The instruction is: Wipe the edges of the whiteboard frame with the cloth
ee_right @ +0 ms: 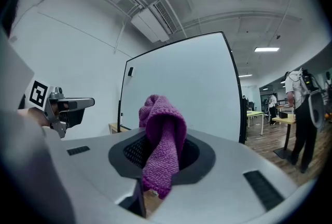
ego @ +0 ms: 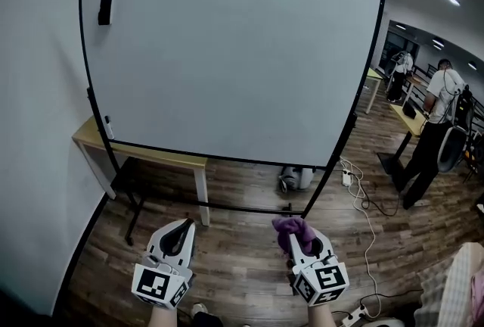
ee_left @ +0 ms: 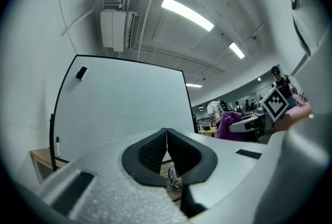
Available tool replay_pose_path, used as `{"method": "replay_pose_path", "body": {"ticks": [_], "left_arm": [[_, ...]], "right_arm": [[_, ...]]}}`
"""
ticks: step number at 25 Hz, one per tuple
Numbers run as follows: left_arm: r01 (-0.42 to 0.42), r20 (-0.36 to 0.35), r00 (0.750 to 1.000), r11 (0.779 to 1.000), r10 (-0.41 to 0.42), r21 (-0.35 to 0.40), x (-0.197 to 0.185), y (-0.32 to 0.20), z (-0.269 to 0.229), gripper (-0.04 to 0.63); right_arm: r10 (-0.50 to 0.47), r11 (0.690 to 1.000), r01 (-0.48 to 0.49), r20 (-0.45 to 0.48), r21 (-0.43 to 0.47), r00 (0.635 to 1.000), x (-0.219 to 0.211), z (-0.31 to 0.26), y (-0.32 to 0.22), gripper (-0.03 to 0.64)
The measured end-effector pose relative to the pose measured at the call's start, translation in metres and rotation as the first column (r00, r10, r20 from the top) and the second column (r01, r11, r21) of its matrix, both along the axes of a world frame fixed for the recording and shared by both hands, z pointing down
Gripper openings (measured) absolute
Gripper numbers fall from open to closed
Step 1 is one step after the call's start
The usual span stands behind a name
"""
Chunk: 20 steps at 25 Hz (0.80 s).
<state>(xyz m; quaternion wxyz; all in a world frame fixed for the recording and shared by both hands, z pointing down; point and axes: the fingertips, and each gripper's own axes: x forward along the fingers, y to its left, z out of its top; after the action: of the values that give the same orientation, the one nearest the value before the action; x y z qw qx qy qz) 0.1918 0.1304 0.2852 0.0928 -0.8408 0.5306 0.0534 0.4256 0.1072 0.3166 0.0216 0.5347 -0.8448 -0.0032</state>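
The purple cloth is clamped in the right gripper — a bunched fold rises above the closed jaws and a knitted tail hangs down below them. This gripper is held low over the wooden floor, well apart from the whiteboard, so the cloth touches no part of the black frame. The left gripper is level with it and to its left; its dark ribbed pads meet with nothing between them. The whiteboard stands upright on a black stand beside a white wall, its surface blank. A small black block sits near its upper left corner, and a marker hangs at the lower left edge of the frame. A light wooden table shows at that same lower corner — whether it touches the stand cannot be told. White cables trail across the floor right of the board, and farther right a person in a white top stands by desks.
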Motion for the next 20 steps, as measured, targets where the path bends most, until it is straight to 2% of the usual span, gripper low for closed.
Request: {"method": "replay_pose_path", "body": {"ticks": [7, 20], "left_arm": [[0.06, 0.001, 0.998, 0.998, -0.06, 0.007, 0.0, 0.033, -0.001, 0.018], [0.124, 0.014, 0.992, 0.992, -0.124, 0.005, 0.001, 0.068, 0.0, 0.017]], "right_arm": [[-0.064, 0.998, 0.064, -0.01, 0.006, 0.998, 0.001, -0.002, 0.023, 0.081], [-0.12, 0.992, 0.12, 0.01, 0.029, 0.993, 0.001, -0.006, 0.046, 0.081]]}}
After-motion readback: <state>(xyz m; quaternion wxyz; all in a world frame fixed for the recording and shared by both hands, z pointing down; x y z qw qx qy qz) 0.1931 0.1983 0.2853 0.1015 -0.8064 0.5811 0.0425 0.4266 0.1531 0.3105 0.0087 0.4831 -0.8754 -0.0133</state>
